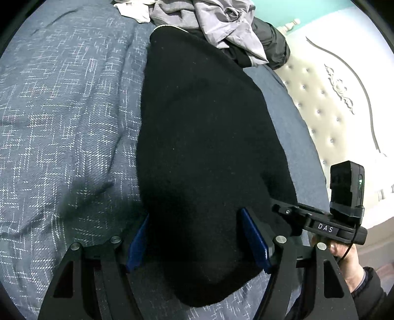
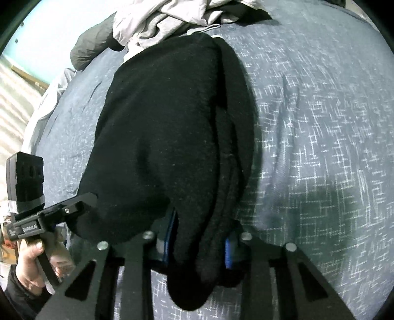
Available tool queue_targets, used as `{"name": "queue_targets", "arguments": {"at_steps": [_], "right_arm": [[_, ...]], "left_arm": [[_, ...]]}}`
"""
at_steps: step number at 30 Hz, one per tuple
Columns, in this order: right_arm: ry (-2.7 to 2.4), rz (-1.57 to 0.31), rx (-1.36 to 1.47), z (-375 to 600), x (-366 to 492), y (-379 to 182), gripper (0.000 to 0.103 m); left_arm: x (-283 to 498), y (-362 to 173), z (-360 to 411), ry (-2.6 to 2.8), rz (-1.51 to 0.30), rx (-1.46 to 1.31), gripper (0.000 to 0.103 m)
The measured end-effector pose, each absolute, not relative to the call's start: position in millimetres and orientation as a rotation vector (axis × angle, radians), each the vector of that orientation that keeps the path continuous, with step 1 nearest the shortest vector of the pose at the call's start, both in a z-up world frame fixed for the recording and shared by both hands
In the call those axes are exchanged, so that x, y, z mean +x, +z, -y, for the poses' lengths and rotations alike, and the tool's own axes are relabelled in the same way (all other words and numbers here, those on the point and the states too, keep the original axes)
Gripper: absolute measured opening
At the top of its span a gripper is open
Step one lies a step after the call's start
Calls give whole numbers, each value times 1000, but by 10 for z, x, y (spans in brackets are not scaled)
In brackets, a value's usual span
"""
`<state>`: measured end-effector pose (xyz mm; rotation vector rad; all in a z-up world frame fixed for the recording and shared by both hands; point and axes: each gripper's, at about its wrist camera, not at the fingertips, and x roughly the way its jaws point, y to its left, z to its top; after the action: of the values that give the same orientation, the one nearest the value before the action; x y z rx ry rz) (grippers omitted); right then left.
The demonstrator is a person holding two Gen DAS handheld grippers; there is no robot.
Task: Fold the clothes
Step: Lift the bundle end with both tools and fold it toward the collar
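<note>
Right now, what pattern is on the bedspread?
Blue-grey bedspread with a white broken crosshatch; clearest in the left wrist view.

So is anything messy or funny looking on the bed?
Yes. At the far end of the bedspread lies a crumpled heap of grey clothes, not folded at all. The black garment in front lies long and lopsided, with its near right edge bunched into a thick roll.

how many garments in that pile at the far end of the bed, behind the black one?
3 visible: light grey piece on top, grey hoodie-like one beside it, dark jacket at the edge. More may be buried.
</note>
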<state>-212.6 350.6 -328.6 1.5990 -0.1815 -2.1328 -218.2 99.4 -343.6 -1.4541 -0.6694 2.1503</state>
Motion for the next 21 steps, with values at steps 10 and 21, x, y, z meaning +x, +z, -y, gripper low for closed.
{"name": "queue_targets", "arguments": {"at_steps": [10,21], "right_arm": [[-2103,241,1591,-3545,-2215,-3387,32],[-2182,119,1486,-3441,-2120,-3228,20]], "left_arm": [[-2220,-3433,-1061,2157,647,-1437,71],[-2169,-3212,-1157,2221,551,-1343,48]]}}
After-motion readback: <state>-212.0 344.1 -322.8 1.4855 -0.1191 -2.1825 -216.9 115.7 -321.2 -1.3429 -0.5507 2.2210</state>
